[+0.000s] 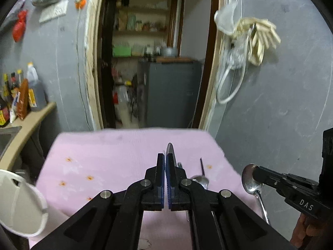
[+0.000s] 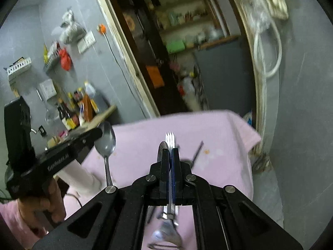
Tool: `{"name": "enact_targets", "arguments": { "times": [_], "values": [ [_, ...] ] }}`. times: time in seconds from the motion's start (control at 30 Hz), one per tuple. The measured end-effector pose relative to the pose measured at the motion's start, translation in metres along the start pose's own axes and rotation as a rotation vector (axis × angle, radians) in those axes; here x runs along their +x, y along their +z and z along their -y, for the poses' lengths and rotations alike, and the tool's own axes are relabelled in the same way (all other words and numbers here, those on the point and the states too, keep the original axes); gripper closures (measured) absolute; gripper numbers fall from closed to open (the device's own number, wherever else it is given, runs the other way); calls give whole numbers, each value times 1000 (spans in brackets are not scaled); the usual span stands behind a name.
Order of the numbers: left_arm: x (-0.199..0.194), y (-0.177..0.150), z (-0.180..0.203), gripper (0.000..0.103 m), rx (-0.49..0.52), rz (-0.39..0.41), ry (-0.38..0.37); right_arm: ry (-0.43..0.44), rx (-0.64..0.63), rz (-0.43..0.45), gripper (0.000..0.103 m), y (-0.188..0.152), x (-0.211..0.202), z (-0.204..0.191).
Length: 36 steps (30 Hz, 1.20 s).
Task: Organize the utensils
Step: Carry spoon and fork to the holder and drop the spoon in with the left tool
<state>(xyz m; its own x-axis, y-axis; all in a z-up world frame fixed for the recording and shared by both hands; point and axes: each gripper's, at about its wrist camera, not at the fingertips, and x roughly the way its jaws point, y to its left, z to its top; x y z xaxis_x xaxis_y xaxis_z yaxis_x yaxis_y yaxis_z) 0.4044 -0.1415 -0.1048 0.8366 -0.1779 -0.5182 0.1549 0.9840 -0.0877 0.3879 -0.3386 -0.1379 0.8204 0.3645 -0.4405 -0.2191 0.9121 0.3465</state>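
Observation:
My left gripper [image 1: 165, 158] is shut on a steel spoon [image 1: 170, 149], seen edge-on between the blue pads. The right wrist view shows that left gripper [image 2: 97, 133] gripping the spoon [image 2: 106, 140] at its bowl, handle hanging down. My right gripper [image 2: 170, 152] is shut on a fork [image 2: 169, 138] whose tines stick out past the fingertips, with the rim of a second spoon [image 2: 160, 148] beside them. In the left wrist view the right gripper [image 1: 257, 174] holds that second spoon [image 1: 248, 180] by the bowl. Both grippers hang above the pink cloth [image 1: 116, 158].
A white holder [image 1: 22, 204] stands at the table's left front corner. More steel utensils [image 1: 200, 180] and a dark stick [image 1: 201, 165] lie on the cloth to the right. A counter with bottles [image 1: 18, 95] and a sink is at the left. An open doorway lies beyond the table.

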Motion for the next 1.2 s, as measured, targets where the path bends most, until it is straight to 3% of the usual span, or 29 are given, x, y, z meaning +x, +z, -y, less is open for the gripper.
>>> {"name": "enact_targets", "arguments": {
  "times": [0.23,0.43,0.67,1.0,1.2],
  "values": [
    [-61,22,-13,101,5,121,1,9,-98,142,101,42,-31,-73],
    [-112,40,-46,101,-7,201,13,45,-145,241,101,69,-35,-129],
    [-159,58,-104,101,-3,301,102,105,-167,309,101,76,-22,-195],
    [-193,57,-145,101,72,394,249,121,-222,346,101,68,6,-239],
    [-193,56,-167,101,57,419,285,107,-233,383,101,60,21,-245]
  ]
}}
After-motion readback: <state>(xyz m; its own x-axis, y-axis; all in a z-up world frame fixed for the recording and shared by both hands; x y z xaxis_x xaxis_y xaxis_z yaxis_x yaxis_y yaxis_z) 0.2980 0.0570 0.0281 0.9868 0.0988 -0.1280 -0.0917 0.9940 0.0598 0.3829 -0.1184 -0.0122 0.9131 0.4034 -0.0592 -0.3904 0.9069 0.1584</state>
